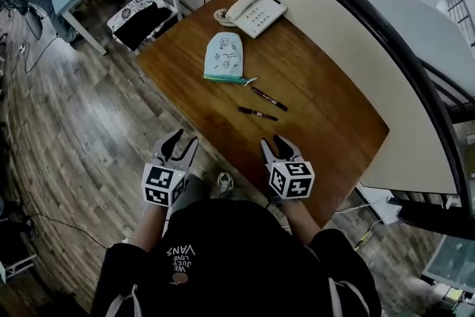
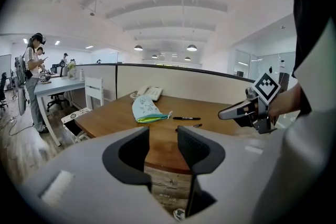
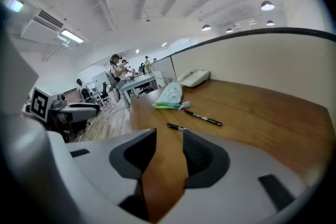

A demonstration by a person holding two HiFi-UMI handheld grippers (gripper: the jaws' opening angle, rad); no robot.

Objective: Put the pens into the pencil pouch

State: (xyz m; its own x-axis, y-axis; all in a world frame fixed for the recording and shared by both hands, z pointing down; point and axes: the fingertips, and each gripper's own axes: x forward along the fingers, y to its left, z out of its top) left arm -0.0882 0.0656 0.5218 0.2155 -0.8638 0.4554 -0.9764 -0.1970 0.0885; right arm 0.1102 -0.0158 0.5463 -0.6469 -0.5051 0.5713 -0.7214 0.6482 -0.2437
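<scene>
A light blue pencil pouch (image 1: 223,56) lies flat on the wooden table (image 1: 326,115), its zipper end toward me. Two black pens (image 1: 269,99) (image 1: 257,113) lie just on my side of it, apart from each other. My left gripper (image 1: 185,139) hovers open and empty off the table's near-left edge, over the floor. My right gripper (image 1: 273,142) is open and empty above the near edge. In the left gripper view the pouch (image 2: 146,110) and pens (image 2: 186,118) lie beyond the jaws. The right gripper view shows the nearer pen (image 3: 177,127) just past its jaws.
A white desk phone (image 1: 256,12) sits at the table's far end beside a cream partition wall (image 1: 349,48). A white chair (image 1: 145,7) stands past the far left corner. A person (image 2: 34,76) stands at a distant desk. Wood floor lies left of the table.
</scene>
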